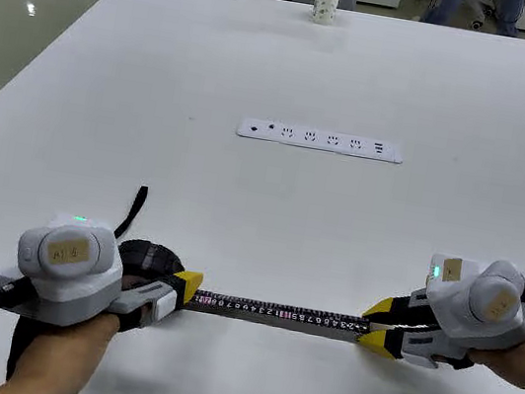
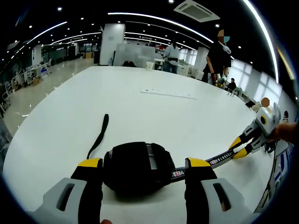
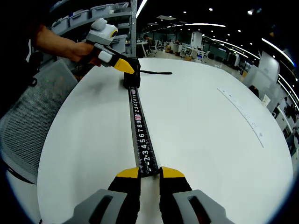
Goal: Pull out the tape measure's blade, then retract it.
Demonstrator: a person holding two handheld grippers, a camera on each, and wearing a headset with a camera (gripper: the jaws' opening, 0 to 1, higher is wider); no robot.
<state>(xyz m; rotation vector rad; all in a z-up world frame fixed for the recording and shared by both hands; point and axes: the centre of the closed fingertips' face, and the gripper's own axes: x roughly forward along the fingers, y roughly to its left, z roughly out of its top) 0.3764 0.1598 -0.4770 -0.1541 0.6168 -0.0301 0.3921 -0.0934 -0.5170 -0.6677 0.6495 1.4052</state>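
A black tape measure case [image 1: 147, 261] [image 2: 135, 165] [image 3: 132, 78] rests on the white table, its black wrist strap [image 1: 132, 211] [image 2: 99, 135] trailing away from it. My left gripper [image 1: 178, 289] [image 2: 142, 165] is shut on the case, one yellow-tipped jaw on each side. The dark numbered blade [image 1: 274, 311] [image 2: 223, 158] [image 3: 141, 135] is pulled out flat along the table toward the right. My right gripper [image 1: 377, 325] [image 3: 149, 171] is shut on the blade's free end.
A white power strip [image 1: 319, 140] [image 2: 169, 94] [image 3: 243, 112] lies mid-table. A paper cup [image 1: 325, 3] stands at the far edge. People stand beyond the table in the left gripper view. A grey mesh chair [image 3: 28, 130] sits by the table's edge.
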